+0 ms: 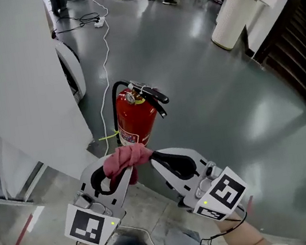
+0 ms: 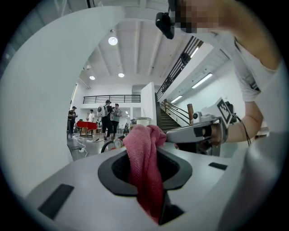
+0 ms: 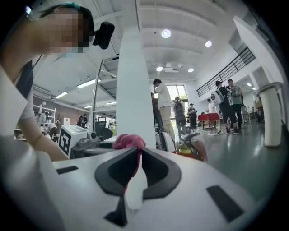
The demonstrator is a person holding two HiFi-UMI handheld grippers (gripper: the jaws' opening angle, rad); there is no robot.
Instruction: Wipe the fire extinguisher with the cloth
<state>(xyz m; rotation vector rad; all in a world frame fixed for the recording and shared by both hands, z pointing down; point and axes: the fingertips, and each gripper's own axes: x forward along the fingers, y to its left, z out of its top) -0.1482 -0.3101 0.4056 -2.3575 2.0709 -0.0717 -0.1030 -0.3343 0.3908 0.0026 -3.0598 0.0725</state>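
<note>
Here we find the fire extinguisher (image 1: pixel 135 119) standing upright on the grey floor (image 1: pixel 213 97), just beside the foot of a white wall (image 1: pixel 13 84). Its black hose (image 1: pixel 114 93) arches over the top and its black handle (image 1: pixel 154 96) juts to our right. A pale label (image 1: pixel 130 137) sits on its lower body, but the print is too small for us to read, and so is the round gauge (image 1: pixel 130 98) at the neck. The only crisp marks we see are the black-and-white square patterns on the two marker cubes, and they carry no words.

The extinguisher's base is hidden in the head view behind the pink cloth (image 1: pixel 125 158). In the right gripper view the extinguisher is only a red blur beyond the jaws. We cannot tell whether the cloth touches it.

The left gripper (image 1: pixel 125 173) has its jaws clamped on the cloth, which runs down between them and bunches over their tips. The right gripper (image 1: pixel 154 158) has its jaws drawn together at the tips, pinching a thin edge of the same cloth.

Farther off, a white cable (image 1: pixel 104 34) trails across the floor.
</note>
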